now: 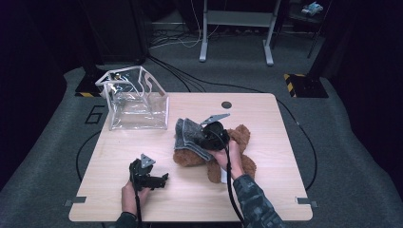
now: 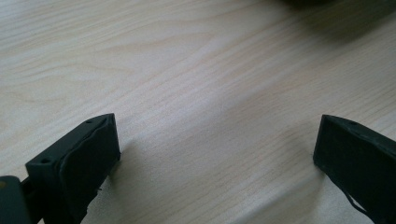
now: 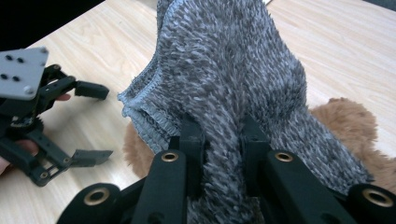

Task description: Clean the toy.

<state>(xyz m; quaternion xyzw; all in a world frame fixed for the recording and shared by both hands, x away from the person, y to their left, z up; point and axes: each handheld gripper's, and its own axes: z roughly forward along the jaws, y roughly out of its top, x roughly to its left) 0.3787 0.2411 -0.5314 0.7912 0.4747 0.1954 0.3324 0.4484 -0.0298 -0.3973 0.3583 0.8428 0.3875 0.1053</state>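
Wooden table (image 1: 266,199), dark room. Right gripper (image 3: 223,140) pinches the grey fuzzy garment (image 3: 224,70) at table centre over the brown teddy bear (image 1: 240,142). Left gripper (image 1: 154,179) spread, empty, near-left. Dressing appears barely begun

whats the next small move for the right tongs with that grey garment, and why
Probably draw the grey fuzzy garment a little further along the brown teddy bear. The right tongs are pinched on a fold of it and it lies bunched over the bear, while the left tongs rest open and empty on the table.
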